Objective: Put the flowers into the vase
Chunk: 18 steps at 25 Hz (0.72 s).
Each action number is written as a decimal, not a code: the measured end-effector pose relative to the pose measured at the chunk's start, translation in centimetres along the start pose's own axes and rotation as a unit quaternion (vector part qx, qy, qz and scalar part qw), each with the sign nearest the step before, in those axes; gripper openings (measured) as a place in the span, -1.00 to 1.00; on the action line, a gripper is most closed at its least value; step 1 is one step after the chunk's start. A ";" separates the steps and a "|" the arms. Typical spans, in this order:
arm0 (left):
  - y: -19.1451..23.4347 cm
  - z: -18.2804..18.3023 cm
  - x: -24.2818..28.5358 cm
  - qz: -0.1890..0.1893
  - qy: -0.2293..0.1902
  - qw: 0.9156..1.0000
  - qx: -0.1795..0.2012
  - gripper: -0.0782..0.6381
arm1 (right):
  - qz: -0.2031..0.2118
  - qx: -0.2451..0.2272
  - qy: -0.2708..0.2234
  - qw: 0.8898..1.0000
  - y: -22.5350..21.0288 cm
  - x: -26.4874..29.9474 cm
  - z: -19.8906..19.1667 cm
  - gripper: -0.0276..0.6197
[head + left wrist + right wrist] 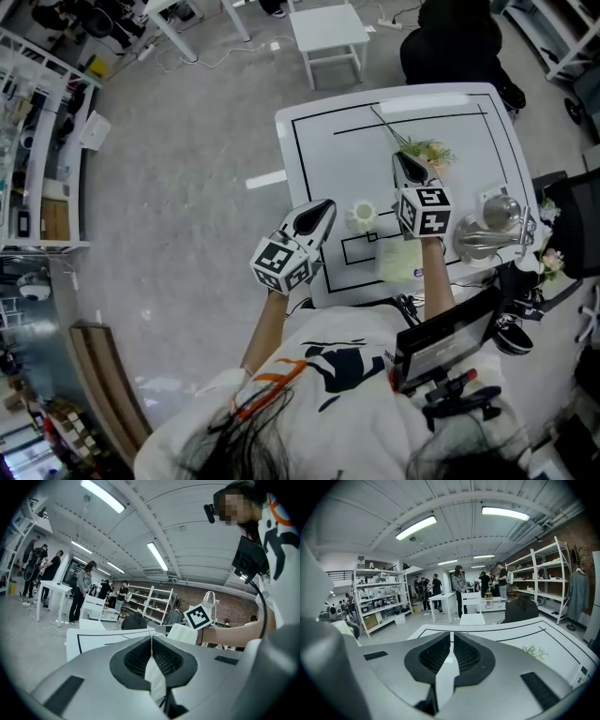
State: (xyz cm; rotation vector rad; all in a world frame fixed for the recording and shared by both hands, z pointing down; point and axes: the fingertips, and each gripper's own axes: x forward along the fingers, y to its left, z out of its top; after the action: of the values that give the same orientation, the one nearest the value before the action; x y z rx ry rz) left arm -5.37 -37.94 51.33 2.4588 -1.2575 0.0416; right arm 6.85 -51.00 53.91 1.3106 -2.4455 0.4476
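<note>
A flower sprig (424,149) with a long thin stem lies flat on the white table (323,150), toward its far side. A small white vase (361,217) stands upright nearer the front. My right gripper (404,160) is shut and empty, its tip just beside the sprig's leafy head. In the right gripper view the sprig (534,651) lies ahead to the right of the shut jaws of the right gripper (451,635). My left gripper (325,208) is shut and empty, hovering just left of the vase. In its own view the left gripper (151,638) shows its jaws together.
A shiny metal vessel (489,228) sits at the table's right edge, with more flowers (548,259) beyond it. A pale card (401,261) lies near the front edge. A white stool (330,33) and a seated person (455,47) are past the far side.
</note>
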 end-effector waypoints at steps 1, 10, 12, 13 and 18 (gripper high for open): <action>0.3 -0.1 0.3 0.002 0.002 1.000 -0.002 -0.75 | -0.002 -0.002 0.004 1.000 -0.5 0.7 0.0 -0.87; 2.4 -1.3 2.5 0.007 0.028 0.999 -0.016 -0.75 | -0.009 -0.054 0.066 0.996 -4.7 6.8 -0.6 -0.48; 2.4 -1.6 2.9 0.004 0.034 0.999 -0.017 -0.75 | -0.018 -0.080 0.085 0.993 -5.9 7.7 -1.1 -0.45; 2.5 -1.6 3.1 0.003 0.037 0.999 -0.018 -0.75 | -0.022 -0.096 0.096 0.991 -6.4 8.2 -1.4 -0.42; 3.1 -1.8 3.7 0.003 0.041 0.999 -0.022 -0.75 | -0.013 -0.170 0.178 0.969 -7.8 9.8 -4.6 -0.27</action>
State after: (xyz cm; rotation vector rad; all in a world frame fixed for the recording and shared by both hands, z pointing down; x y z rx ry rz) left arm -5.36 -41.83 54.67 2.3907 -1.2175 0.1137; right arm 8.90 -60.38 63.14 1.0169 -2.0901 0.2190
